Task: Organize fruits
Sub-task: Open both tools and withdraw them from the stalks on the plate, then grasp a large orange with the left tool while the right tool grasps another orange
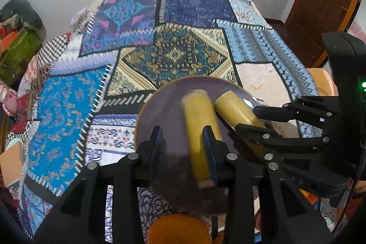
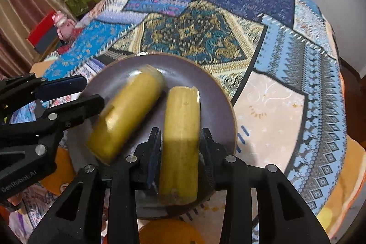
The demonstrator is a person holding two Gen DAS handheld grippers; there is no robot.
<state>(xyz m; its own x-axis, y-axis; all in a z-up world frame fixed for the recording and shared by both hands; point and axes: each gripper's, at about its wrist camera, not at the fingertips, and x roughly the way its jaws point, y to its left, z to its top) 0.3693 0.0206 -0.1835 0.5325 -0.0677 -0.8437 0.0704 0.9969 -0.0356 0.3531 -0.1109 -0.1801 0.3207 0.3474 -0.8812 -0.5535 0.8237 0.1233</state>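
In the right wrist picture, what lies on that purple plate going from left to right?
Other black hand-held gripper → blurred yellow banana piece → second yellow banana piece, between this camera's own hand-held gripper → bare purple plate rim.

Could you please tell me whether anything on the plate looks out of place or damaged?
Nothing looks spilled or broken. Two bananas lie on the purple plate: the left banana slants toward the right banana, which sits between the right claw pads. The left one is blurred, so its skin cannot be judged.
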